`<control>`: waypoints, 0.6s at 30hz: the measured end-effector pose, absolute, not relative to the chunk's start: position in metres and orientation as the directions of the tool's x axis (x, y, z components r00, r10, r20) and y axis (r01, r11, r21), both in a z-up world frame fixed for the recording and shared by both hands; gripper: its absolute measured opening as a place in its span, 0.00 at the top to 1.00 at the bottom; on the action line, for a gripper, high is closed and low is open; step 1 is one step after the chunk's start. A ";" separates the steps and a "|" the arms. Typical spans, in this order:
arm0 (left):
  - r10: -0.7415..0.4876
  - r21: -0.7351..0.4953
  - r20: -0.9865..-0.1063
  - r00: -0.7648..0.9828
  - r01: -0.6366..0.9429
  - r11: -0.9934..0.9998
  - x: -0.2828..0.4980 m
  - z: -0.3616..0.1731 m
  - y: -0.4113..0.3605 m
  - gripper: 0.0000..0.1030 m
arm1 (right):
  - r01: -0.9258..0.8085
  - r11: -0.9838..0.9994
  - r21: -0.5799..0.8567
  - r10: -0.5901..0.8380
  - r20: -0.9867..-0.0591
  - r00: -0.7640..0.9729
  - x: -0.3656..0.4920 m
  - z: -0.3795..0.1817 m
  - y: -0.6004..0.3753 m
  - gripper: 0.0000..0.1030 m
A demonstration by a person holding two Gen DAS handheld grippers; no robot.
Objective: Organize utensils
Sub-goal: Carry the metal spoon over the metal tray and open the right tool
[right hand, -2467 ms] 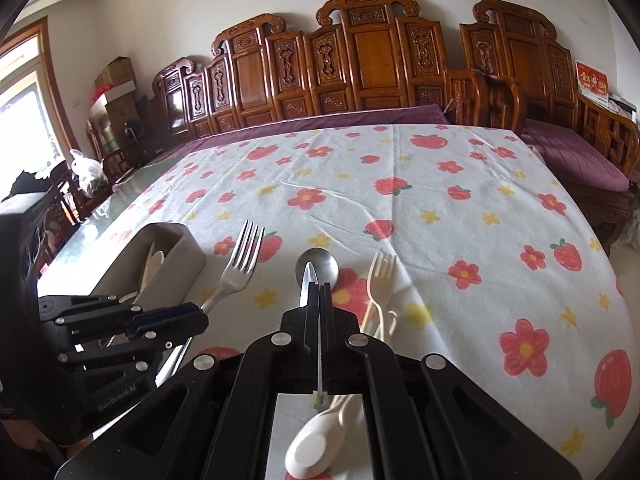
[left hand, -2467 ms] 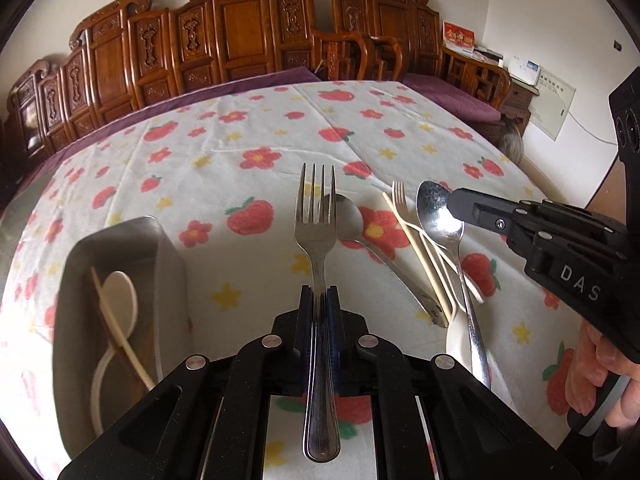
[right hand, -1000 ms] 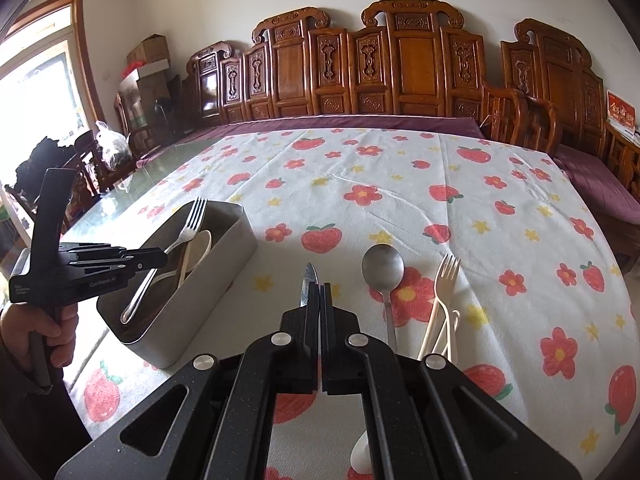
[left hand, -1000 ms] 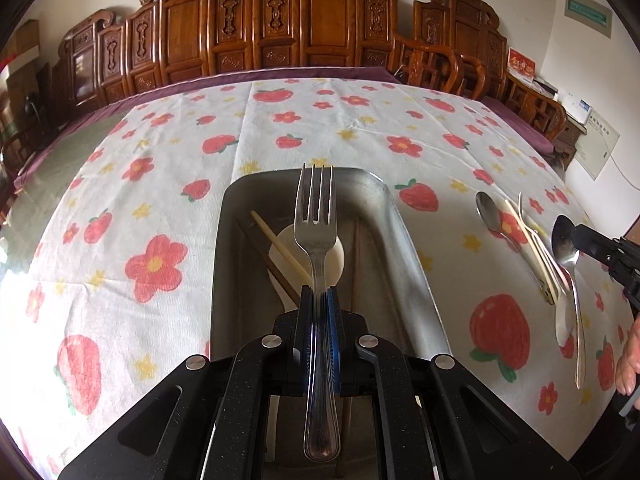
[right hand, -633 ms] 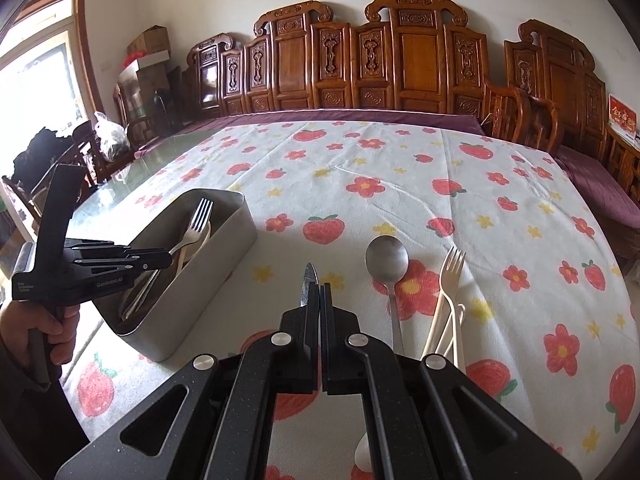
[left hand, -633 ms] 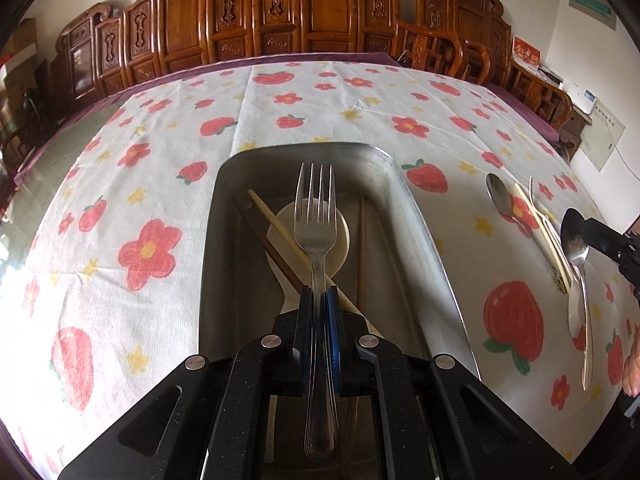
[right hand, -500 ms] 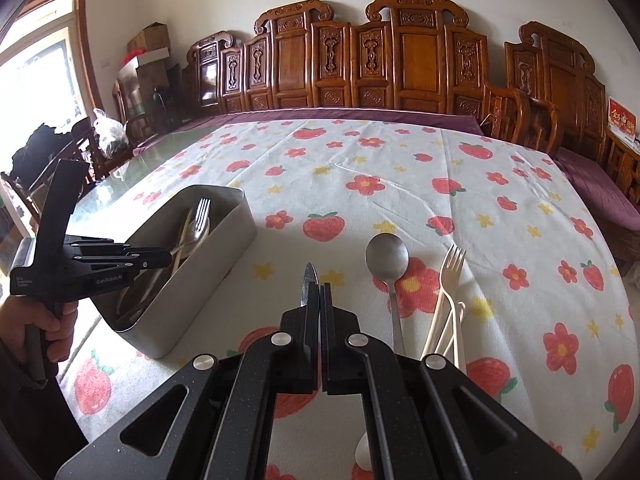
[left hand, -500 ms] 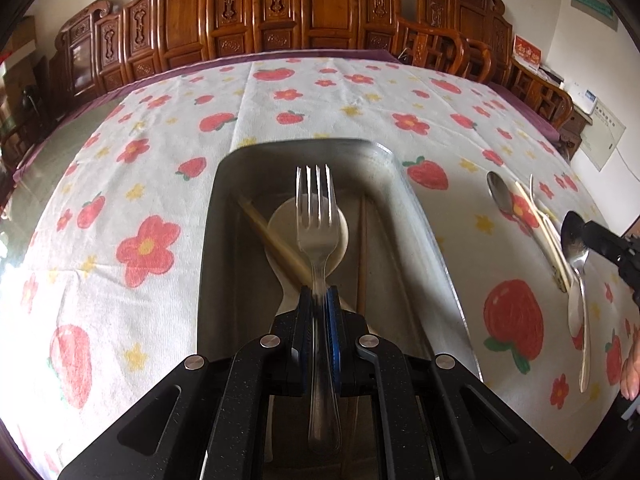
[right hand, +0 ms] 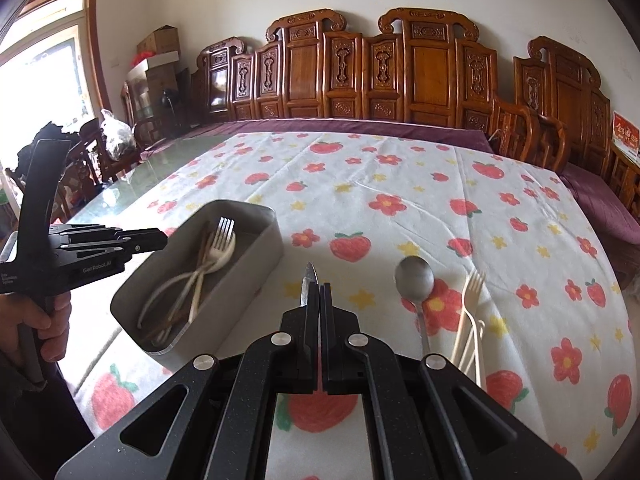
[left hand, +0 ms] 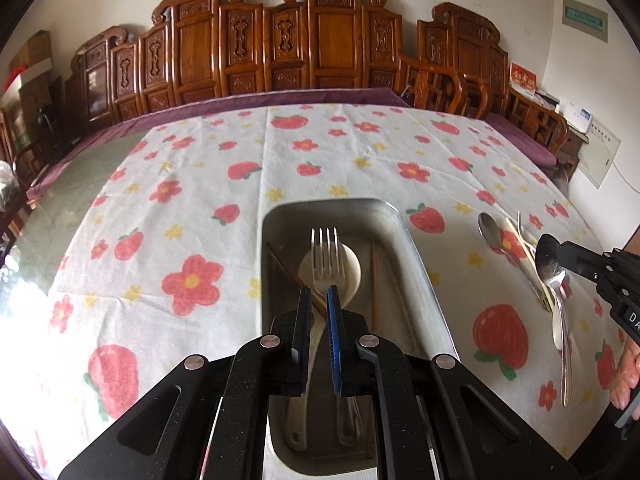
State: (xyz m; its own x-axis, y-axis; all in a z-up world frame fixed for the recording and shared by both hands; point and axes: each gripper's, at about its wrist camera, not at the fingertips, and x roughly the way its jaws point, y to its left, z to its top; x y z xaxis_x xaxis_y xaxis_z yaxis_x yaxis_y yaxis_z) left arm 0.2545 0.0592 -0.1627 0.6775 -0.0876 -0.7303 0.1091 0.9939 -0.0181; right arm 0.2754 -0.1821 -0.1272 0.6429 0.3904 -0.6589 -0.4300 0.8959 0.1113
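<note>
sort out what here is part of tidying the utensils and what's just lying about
Part of the job:
steel tray, with metal fork and white spoon inside
held spoon in the right claw
left claw, open
loose spoon and pale forks on the cloth

Lying about:
carved chairs
cardboard boxes
plastic bag
</note>
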 end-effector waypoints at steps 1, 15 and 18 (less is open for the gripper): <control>-0.087 -0.018 -0.725 0.683 0.107 0.994 0.254 -0.160 0.061 0.94 | -0.436 0.893 0.108 0.394 -0.655 0.645 0.276 -0.124 -0.176 0.99; -0.058 -0.032 -0.687 0.724 0.049 0.998 0.254 -0.141 0.097 0.94 | -0.478 0.868 0.134 0.442 -0.646 0.622 0.310 -0.116 -0.090 0.99; -0.055 -0.038 -0.687 0.725 0.039 0.999 0.255 -0.140 0.103 0.94 | -0.477 0.870 0.122 0.431 -0.656 0.619 0.317 -0.122 -0.075 0.99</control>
State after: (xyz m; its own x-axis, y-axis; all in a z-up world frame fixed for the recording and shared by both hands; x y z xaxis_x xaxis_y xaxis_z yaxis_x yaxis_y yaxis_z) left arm 0.2546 0.1031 -0.1405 0.7250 -0.0547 -0.6866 0.0390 0.9985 -0.0384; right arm 0.3168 -0.0747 -0.1216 0.6190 0.4315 -0.6562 -0.4773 0.8702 0.1219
